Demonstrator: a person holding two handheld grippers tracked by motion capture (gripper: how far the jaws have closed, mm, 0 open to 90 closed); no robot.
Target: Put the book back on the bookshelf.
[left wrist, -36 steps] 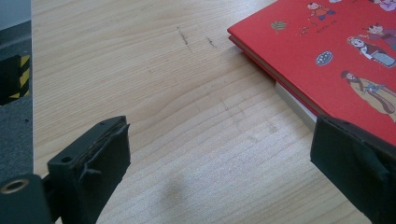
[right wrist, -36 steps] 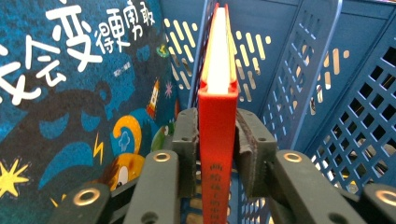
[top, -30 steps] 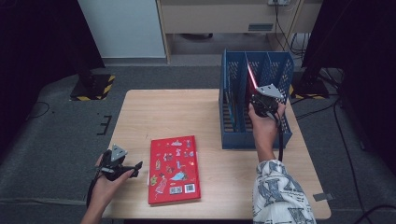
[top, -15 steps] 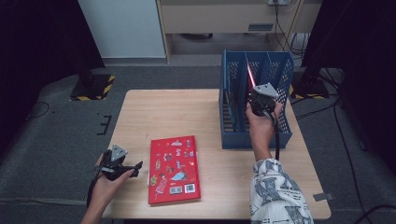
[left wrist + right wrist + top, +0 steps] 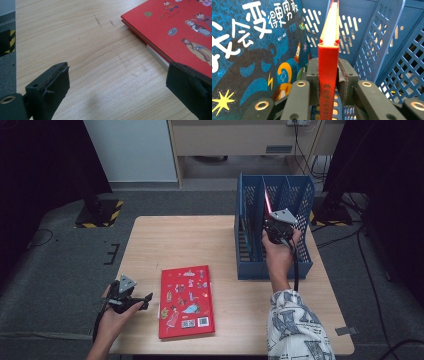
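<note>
Gripping a red book [image 5: 327, 65], the right hand-held gripper [image 5: 327, 75] faces a blue-covered book [image 5: 249, 50].

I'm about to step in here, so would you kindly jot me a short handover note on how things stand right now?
Right gripper: shut on a red book's spine, held upright inside the blue file rack, beside a blue picture book already stowed there.
Left gripper: open, holding nothing, low over the table beside the second red book, which lies flat.
Left, probably: release the held book, then rack the flat one.
</note>
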